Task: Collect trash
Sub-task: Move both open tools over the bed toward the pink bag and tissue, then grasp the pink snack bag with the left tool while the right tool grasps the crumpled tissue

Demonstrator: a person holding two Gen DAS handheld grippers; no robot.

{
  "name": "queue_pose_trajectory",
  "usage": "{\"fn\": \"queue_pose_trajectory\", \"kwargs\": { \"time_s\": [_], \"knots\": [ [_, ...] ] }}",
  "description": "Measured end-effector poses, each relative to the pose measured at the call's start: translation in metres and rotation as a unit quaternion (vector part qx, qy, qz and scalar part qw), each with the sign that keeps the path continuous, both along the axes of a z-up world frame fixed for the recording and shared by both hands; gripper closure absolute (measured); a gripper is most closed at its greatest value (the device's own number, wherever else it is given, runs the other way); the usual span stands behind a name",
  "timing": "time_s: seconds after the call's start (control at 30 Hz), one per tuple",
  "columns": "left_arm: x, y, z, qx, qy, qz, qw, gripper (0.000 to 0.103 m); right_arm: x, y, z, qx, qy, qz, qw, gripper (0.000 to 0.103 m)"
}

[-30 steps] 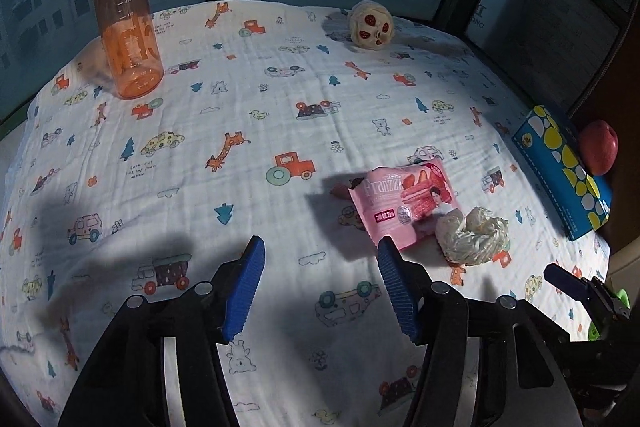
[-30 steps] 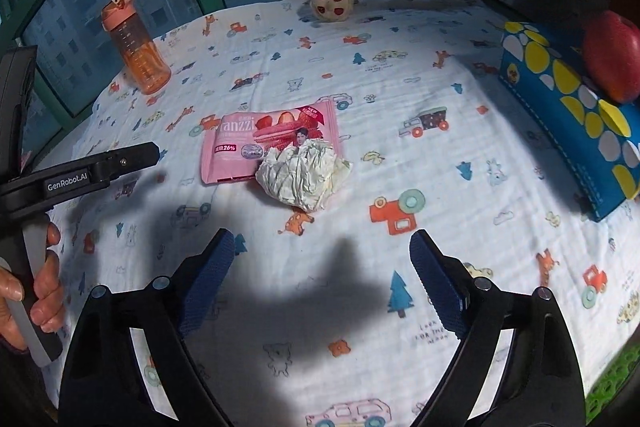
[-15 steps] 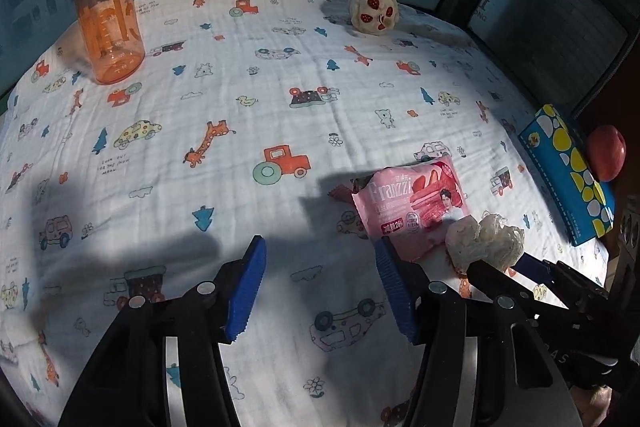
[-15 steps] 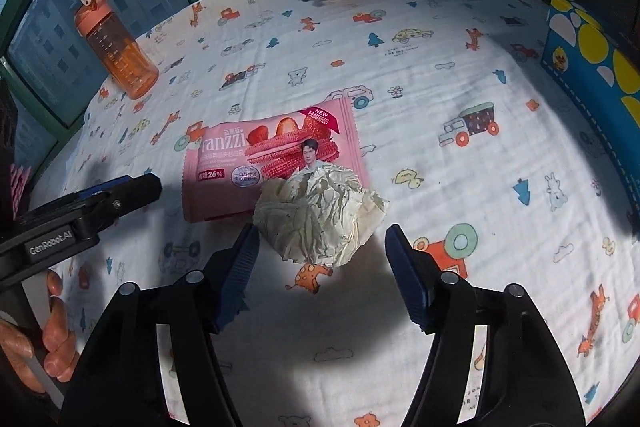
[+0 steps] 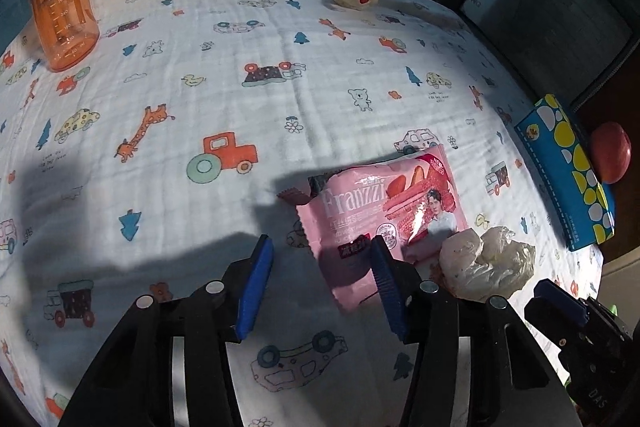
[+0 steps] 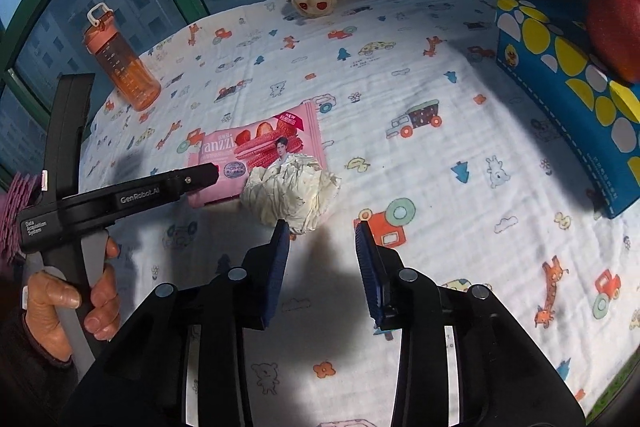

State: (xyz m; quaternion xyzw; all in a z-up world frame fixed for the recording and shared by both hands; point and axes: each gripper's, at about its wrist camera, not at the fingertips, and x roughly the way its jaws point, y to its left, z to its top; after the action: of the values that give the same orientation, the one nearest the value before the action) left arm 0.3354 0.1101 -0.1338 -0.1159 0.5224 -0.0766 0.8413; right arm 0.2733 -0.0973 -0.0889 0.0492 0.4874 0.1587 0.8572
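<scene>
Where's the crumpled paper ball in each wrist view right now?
Left wrist: crumpled paper ball at lower right, right of the gripper's right finger.
Right wrist: paper ball at centre, just above the gripper's left fingertip.
Shared landmark: pink snack packet, touching the ball in both views.

Fingers of the right gripper (image 6: 322, 227) stand drawn together, empty, just before the paper wad (image 6: 290, 193)

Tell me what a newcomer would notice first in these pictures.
A pink snack packet lies in the middle of the cartoon-print cloth, with a crumpled paper wad overlapping its near corner. An orange bottle stands at the far left by the window. A blue box with yellow dots sits along the right edge.
</scene>
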Motion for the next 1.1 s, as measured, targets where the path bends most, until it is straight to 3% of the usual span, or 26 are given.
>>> {"fn": "queue_pose_trajectory", "kwargs": {
  "time_s": [0.07, 0.1, 0.17, 0.33, 0.5, 0.6, 0.7, 0.83, 1.1],
  "knots": [
    [0.001, -0.003, -0.002, 0.001, -0.002, 0.0, 1.0, 0.06, 0.0, 0.001, -0.001, -0.002, 0.0, -0.001, 1.0, 0.062],
    [0.001, -0.004, -0.002, 0.001, -0.003, -0.001, 1.0, 0.063, 0.0, 0.001, -0.003, 0.002, 0.003, 0.0, 1.0, 0.051],
    [0.002, -0.004, -0.002, -0.006, -0.002, -0.003, 1.0, 0.07, 0.002, 0.004, -0.005, 0.005, 0.004, 0.001, 1.0, 0.038],
    [0.003, 0.002, -0.003, -0.027, -0.001, 0.004, 0.9996, 0.077, 0.011, 0.022, -0.012, -0.009, 0.001, 0.015, 1.0, 0.031],
    [0.002, 0.008, -0.003, -0.041, 0.002, 0.004, 0.9992, 0.077, 0.026, 0.032, -0.024, -0.011, 0.006, 0.015, 1.0, 0.031],
    [0.002, 0.011, -0.004, -0.044, 0.006, 0.005, 0.999, 0.077, 0.029, 0.031, -0.027, -0.004, 0.007, 0.016, 1.0, 0.04],
    [0.001, 0.011, -0.003, -0.042, 0.006, 0.006, 0.9991, 0.077, 0.025, 0.029, -0.02, -0.01, -0.004, 0.017, 1.0, 0.049],
    [-0.001, 0.014, -0.003, -0.044, 0.006, 0.013, 0.9989, 0.064, 0.016, 0.019, -0.012, -0.01, -0.015, 0.013, 1.0, 0.051],
    [0.002, 0.01, -0.003, -0.038, 0.0, 0.023, 0.999, 0.064, -0.021, -0.013, 0.018, -0.011, -0.04, 0.002, 0.999, 0.051]
  ]
}}
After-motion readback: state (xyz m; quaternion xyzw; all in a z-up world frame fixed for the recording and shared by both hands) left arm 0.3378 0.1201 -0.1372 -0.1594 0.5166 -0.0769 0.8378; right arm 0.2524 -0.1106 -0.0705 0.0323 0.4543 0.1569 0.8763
